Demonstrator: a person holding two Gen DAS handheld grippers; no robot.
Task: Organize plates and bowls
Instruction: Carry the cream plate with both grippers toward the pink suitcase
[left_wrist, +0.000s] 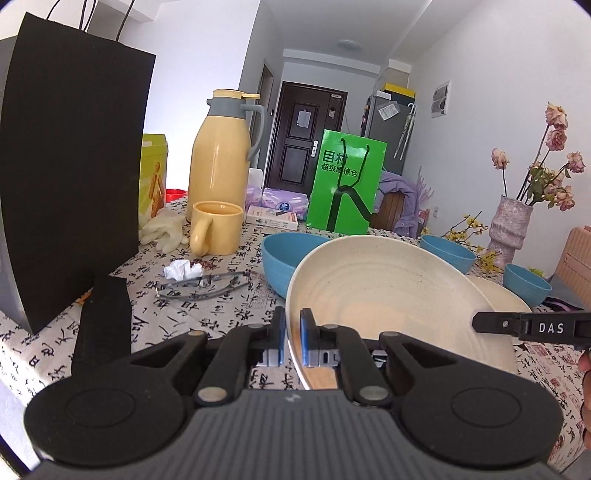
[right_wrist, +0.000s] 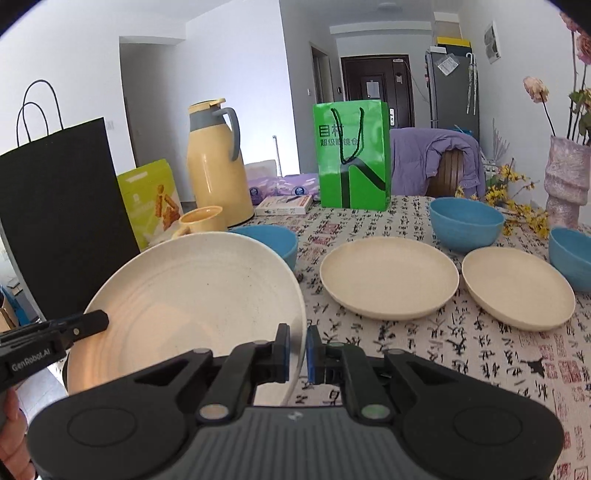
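A cream plate (left_wrist: 388, 288) (right_wrist: 192, 295) hangs tilted above the table, gripped from both sides. My left gripper (left_wrist: 293, 317) is shut on its left rim. My right gripper (right_wrist: 298, 332) is shut on the opposite rim, and it enters the left wrist view from the right (left_wrist: 480, 322). Two more cream plates (right_wrist: 389, 282) (right_wrist: 517, 288) lie flat side by side on the tablecloth. Three blue bowls stand around them: one (right_wrist: 273, 240) just behind the held plate, one (right_wrist: 465, 221) further back, one (right_wrist: 570, 254) at the right edge.
A black paper bag (left_wrist: 74, 177) stands tall at the left. Behind the dishes stand a yellow jug (left_wrist: 221, 155), a yellow mug (left_wrist: 218, 229) and a green bag (left_wrist: 347, 184). Glasses (left_wrist: 199, 286) and crumpled paper (left_wrist: 181, 269) lie nearby. A vase of flowers (right_wrist: 567, 184) stands at the far right.
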